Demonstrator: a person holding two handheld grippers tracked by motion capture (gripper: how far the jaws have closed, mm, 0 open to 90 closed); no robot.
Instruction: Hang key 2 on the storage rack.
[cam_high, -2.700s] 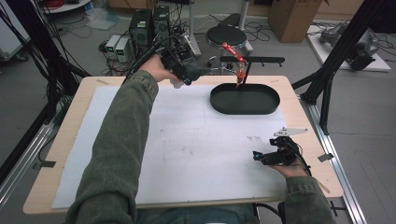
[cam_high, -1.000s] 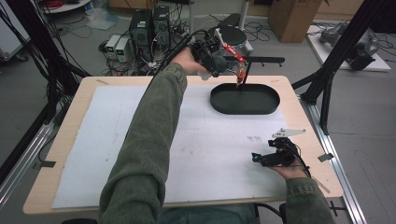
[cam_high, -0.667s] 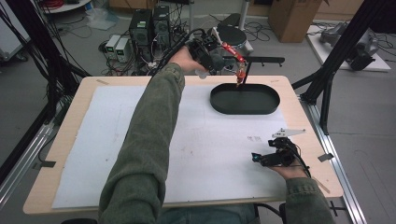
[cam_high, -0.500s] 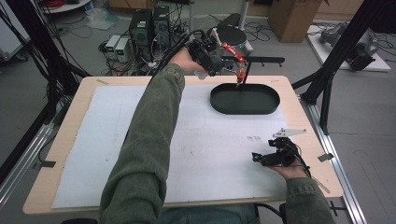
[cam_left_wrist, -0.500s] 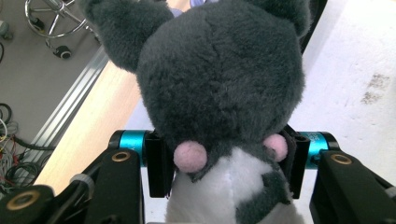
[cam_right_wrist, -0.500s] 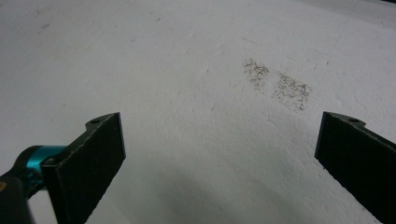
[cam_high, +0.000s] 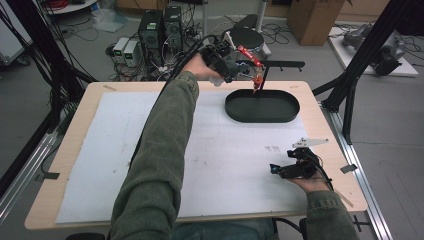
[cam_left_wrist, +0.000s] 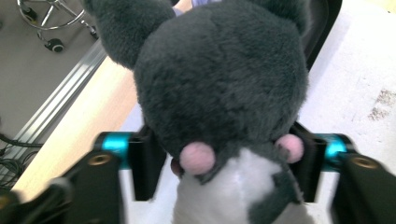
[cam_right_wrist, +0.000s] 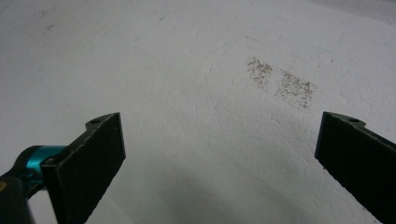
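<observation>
My left gripper (cam_left_wrist: 219, 161) has carried the plush (cam_left_wrist: 219, 93) over to the tray (cam_high: 262, 106); its jaws, just opening, hardly clasp it, so I lower before letting go

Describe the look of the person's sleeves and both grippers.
Both forearms wear olive-green sleeves. The left gripper has flat black jaws on bright blue metal pins, with dark brackets fixed by brass-coloured screws; a black cable trails from it. The right gripper has matching textured black pads, blue fittings and a grey three-cornered plate on top.
</observation>
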